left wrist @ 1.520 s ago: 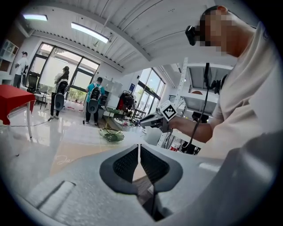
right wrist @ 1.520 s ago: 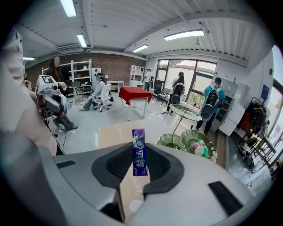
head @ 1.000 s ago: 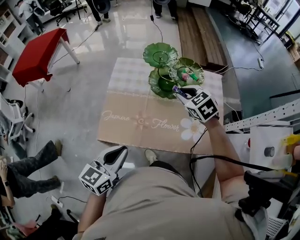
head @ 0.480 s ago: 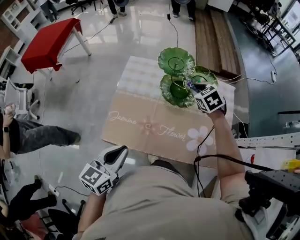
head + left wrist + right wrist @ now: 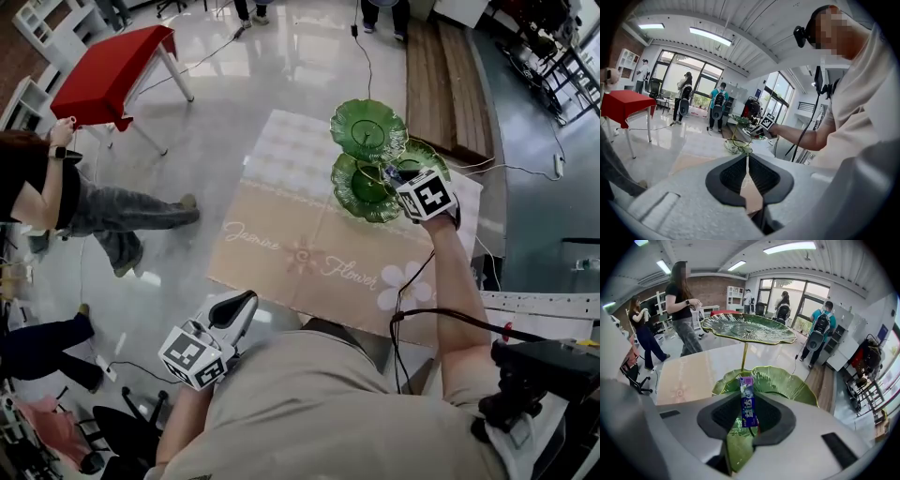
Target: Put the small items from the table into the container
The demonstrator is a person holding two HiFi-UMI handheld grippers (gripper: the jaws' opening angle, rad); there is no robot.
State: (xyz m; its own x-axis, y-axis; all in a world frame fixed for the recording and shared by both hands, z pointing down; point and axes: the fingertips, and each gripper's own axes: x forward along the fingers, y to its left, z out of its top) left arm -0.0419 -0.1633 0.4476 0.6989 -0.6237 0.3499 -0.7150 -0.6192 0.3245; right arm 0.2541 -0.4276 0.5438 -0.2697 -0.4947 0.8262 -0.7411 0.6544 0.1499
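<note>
Count: three green plates [image 5: 368, 129] on one gold-stemmed stand [image 5: 744, 357], at the far right corner of the table [image 5: 281, 230]. One purple pack [image 5: 748, 404]. Two grippers.

Right gripper [image 5: 401, 180]: jaws clamped on the purple pack, which stands upright over a lower plate.

Left gripper [image 5: 230, 314]: jaws together, nothing between them, low off the table's near edge.

Versus one second back: right gripper has moved further in over the plates. A person [image 5: 66, 192] has walked in beside the red table [image 5: 112, 75].
</note>
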